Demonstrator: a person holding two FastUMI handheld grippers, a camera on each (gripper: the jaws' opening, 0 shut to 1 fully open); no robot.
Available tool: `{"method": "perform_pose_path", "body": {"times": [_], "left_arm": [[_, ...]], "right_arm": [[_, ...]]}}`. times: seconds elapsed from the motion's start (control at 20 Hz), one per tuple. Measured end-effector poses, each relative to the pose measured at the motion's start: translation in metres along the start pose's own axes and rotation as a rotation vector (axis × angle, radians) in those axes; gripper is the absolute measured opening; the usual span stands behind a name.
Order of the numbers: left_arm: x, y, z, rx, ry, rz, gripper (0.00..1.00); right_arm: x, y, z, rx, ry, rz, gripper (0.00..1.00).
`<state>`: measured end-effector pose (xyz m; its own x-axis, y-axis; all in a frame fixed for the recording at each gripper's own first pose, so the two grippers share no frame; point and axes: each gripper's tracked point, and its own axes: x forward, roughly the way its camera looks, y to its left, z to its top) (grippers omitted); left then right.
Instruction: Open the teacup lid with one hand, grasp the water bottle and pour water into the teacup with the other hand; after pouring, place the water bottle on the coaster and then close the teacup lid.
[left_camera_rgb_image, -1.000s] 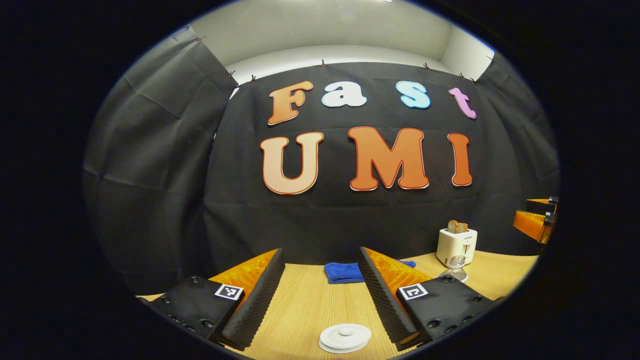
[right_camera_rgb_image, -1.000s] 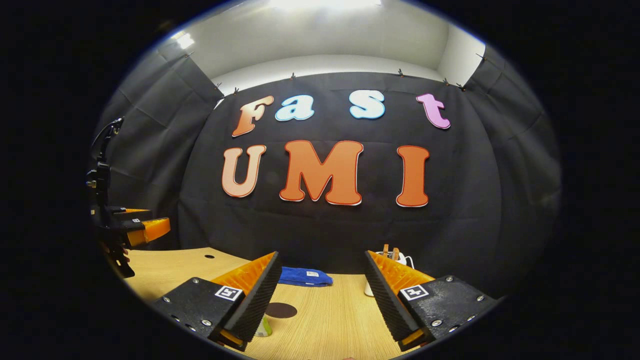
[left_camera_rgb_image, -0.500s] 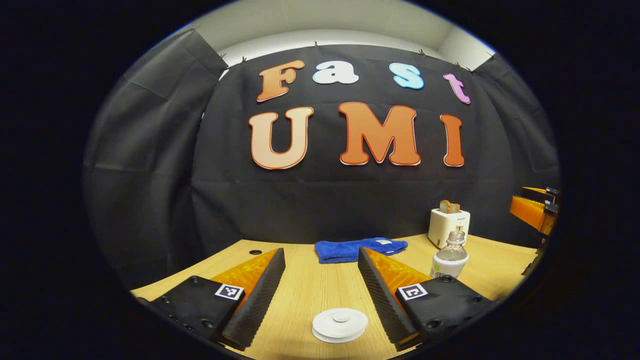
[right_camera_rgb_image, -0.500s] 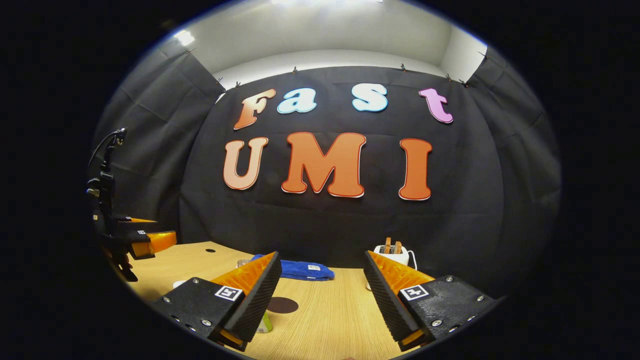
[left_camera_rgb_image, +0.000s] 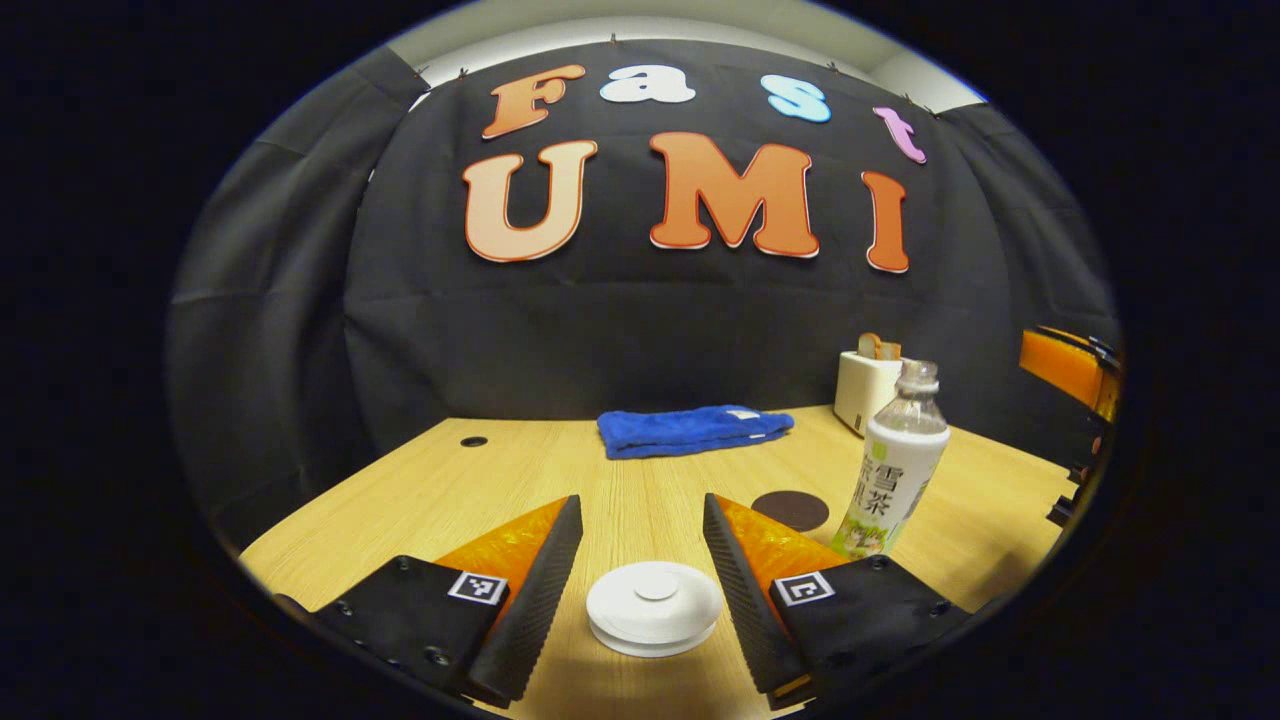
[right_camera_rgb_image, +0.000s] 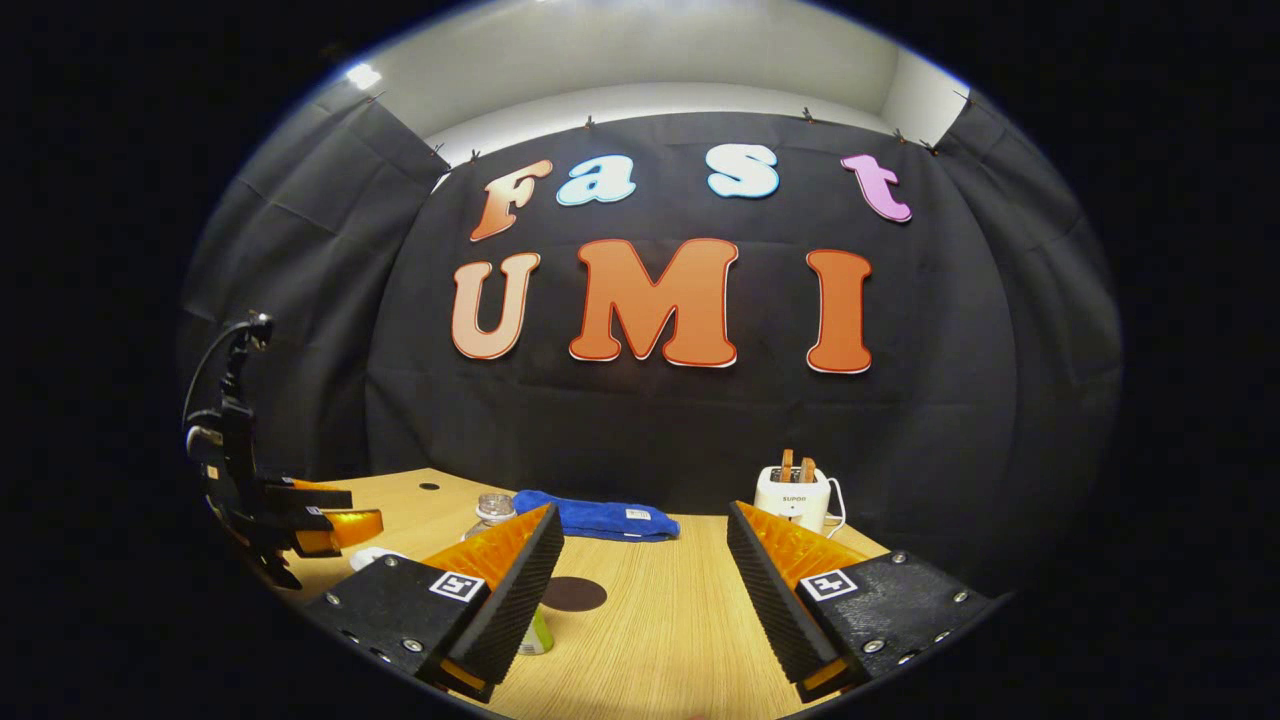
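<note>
Low centre of the left gripper view, teacup lid (left_camera_rgb_image: 654, 606) sits on the bench (left_camera_rgb_image: 480, 490) between wide-open, empty left tongs (left_camera_rgb_image: 637, 585); right tongs (right_camera_rgb_image: 645, 590) likewise; bottle (left_camera_rgb_image: 893, 465) right of centre; off-centre closing may skid lid.

— What stands around the water bottle (left_camera_rgb_image: 893, 462)?

— My left gripper (left_camera_rgb_image: 640, 560) is spread wide either side of the white teacup lid (left_camera_rgb_image: 654, 607), near the bottle. The dark coaster (left_camera_rgb_image: 790, 510) lies just beside it. Beyond the bottle stand a toaster (left_camera_rgb_image: 865, 388) and a blue cloth (left_camera_rgb_image: 690, 430).

— Any free room?

— Bare table (left_camera_rgb_image: 460, 490) past the lid, away from the bottle.
</note>
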<state>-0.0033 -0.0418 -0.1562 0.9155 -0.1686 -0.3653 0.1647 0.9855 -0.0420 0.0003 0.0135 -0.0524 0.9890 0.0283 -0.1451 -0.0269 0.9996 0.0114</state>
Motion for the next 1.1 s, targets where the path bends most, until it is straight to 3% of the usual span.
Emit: {"method": "perform_pose_path", "body": {"times": [0.4, 0.45, 0.55, 0.65, 0.7, 0.75, 0.85, 1.1], "left_arm": [[0.014, -0.01, -0.042, 0.089, 0.102, -0.002, 0.81], [0.014, -0.011, -0.045, 0.101, 0.111, 0.002, 0.67], [0.014, -0.011, -0.041, 0.12, 0.093, 0.014, 0.68], [0.018, -0.012, -0.046, 0.135, 0.106, 0.012, 0.45], [0.017, -0.012, -0.046, 0.136, 0.107, 0.017, 0.44], [0.015, -0.008, -0.043, 0.133, 0.093, 0.034, 0.51], [0.016, -0.007, -0.043, 0.105, 0.092, 0.034, 0.34], [0.015, -0.008, -0.035, 0.083, 0.057, 0.03, 0.36]], "right_arm": [[0.006, 0.001, -0.014, 0.001, 0.031, 0.003, 0.99], [0.006, 0.001, -0.016, 0.0, 0.034, 0.003, 0.99], [0.008, 0.003, -0.018, 0.001, 0.041, 0.005, 0.99], [0.008, 0.002, -0.019, 0.004, 0.044, 0.006, 0.99], [0.008, 0.003, -0.02, 0.005, 0.046, 0.007, 0.99], [0.008, 0.003, -0.021, 0.005, 0.046, 0.007, 0.99], [0.009, 0.003, -0.021, 0.005, 0.047, 0.006, 0.99], [0.009, 0.006, -0.025, 0.004, 0.06, 0.016, 0.99]]}}
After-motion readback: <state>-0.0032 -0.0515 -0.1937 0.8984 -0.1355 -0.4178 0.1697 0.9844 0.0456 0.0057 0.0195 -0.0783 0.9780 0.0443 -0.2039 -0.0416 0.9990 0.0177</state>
